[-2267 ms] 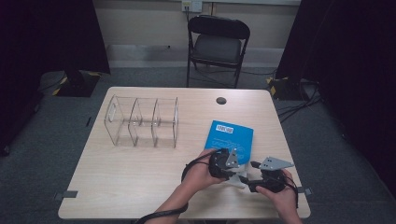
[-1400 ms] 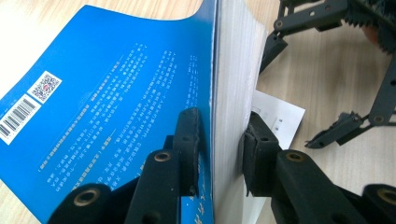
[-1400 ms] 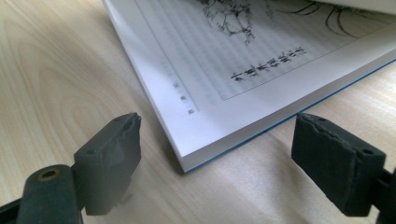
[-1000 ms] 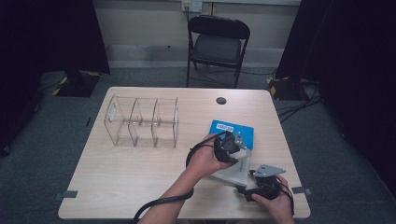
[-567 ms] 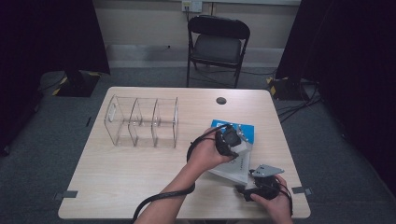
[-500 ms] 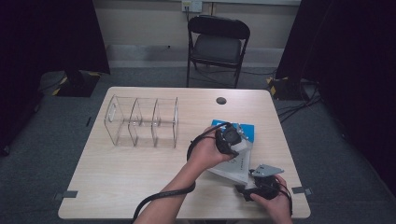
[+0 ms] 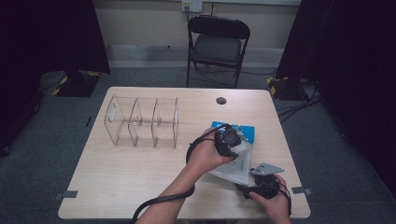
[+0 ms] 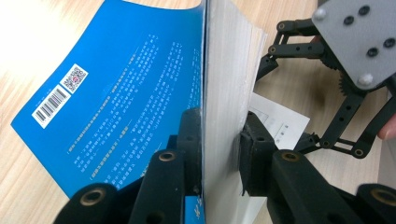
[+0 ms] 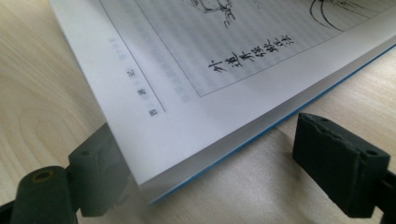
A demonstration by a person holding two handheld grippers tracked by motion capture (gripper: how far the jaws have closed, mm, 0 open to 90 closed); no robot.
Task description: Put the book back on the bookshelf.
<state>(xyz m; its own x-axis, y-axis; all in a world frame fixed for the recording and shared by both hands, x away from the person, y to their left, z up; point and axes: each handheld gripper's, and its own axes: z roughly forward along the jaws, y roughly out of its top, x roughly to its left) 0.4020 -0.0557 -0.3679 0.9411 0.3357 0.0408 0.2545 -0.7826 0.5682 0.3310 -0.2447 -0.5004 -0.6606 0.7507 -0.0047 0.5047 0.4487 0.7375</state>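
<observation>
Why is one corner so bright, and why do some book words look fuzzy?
In the left gripper view, glare whitens the table at top left beside the blue book. In the right gripper view, the small grey print blurs while the big black characters stay sharp. The high view is dim around the edges.

**Claw and arm state**

Left forearm enters at bottom centre of the high view, reaching up-right; left hand wraps the left claw, cable looping by the wrist. In the left gripper view its jaws are clamped on a thick block of book pages. Right hand sits at lower right holding the right claw; its jaws are spread wide, one jaw under the page corner.
</observation>
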